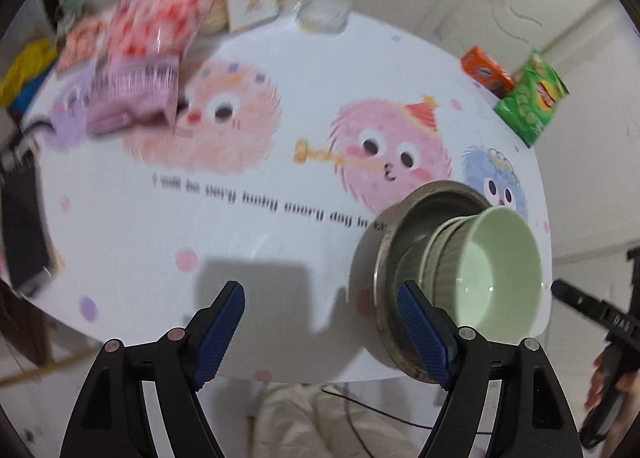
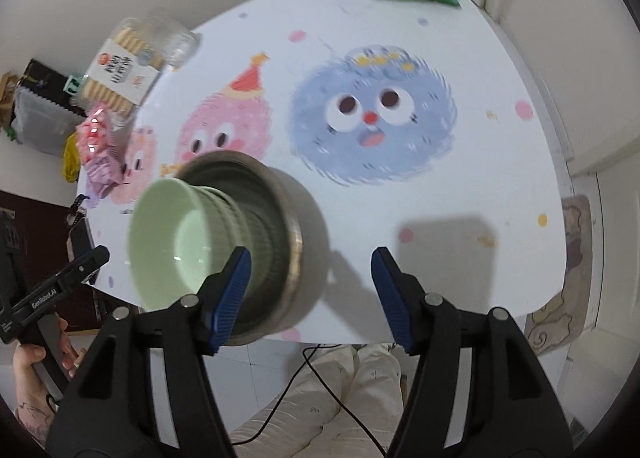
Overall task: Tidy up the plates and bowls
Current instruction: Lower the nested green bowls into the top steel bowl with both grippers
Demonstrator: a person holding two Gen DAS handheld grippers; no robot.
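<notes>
1. Left wrist view: the left gripper (image 1: 320, 322) hangs with jaws apart and nothing between them. The green bowl (image 1: 496, 266), nested in the steel bowl (image 1: 384, 258), stands just beside its right finger. The tablecloth (image 1: 280, 242) print is too blurred to read.
2. Right wrist view: the right gripper (image 2: 311, 298) is likewise spread and empty, with the green bowl (image 2: 168, 242) and steel bowl (image 2: 296, 217) to the left, behind its left finger. The other gripper's arm reads "GenRobot.AI".

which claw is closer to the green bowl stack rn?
About even. Left claw sits left of the green bowl, its right pad overlapping the steel bowl. Right claw mirrors it on the right. Both open, empty.
</notes>
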